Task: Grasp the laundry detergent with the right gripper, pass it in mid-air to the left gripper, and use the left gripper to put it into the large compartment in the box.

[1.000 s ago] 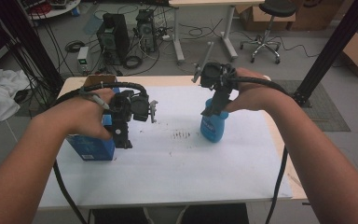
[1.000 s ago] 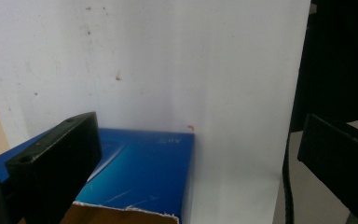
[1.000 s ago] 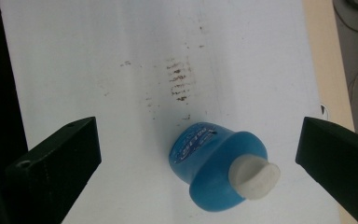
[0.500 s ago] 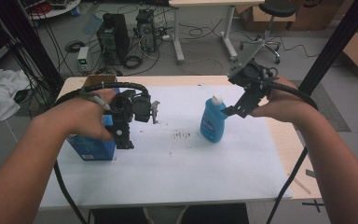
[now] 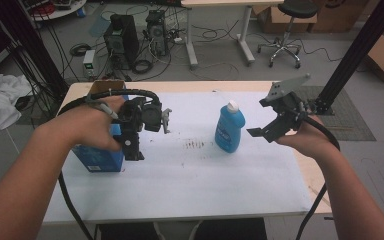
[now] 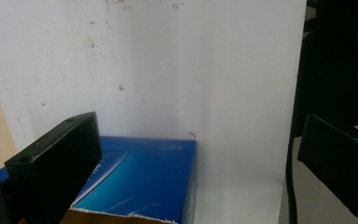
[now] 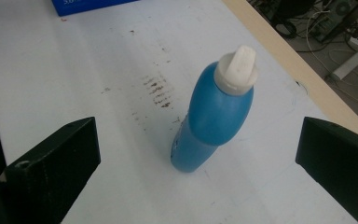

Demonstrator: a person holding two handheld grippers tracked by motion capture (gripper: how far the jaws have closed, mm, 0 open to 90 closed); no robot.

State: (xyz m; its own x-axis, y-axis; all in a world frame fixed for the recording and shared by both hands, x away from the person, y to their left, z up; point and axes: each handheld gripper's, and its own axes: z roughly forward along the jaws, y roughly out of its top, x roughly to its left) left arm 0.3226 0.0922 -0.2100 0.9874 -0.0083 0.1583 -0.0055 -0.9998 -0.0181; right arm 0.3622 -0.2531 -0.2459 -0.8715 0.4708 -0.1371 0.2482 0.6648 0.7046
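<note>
Looking down from the high view: blue bottle with a white cap, standing upright near the middle of the white bench. Right gripper held up just to the right of the bottle, not touching it, jaws spread wide and holding nothing. Blue box standing at the left side of the bench, well apart from the bottle. Left gripper right at the box, pointing down over its right side, with the hand partly hiding the box. Small brown marks on the bench between box and bottle.

Looking along the left gripper view: two black jaws far apart, gripping nothing. Blue box low between them, closer to the left jaw, its torn cardboard edge at the bottom. White bench behind it.

Looking along the right gripper view: black jaws wide open at both bottom corners. Blue bottle standing free between them on the white bench, white cap on top. Brown marks just left of the bottle. Corner of the blue box far off at the top edge.
</note>
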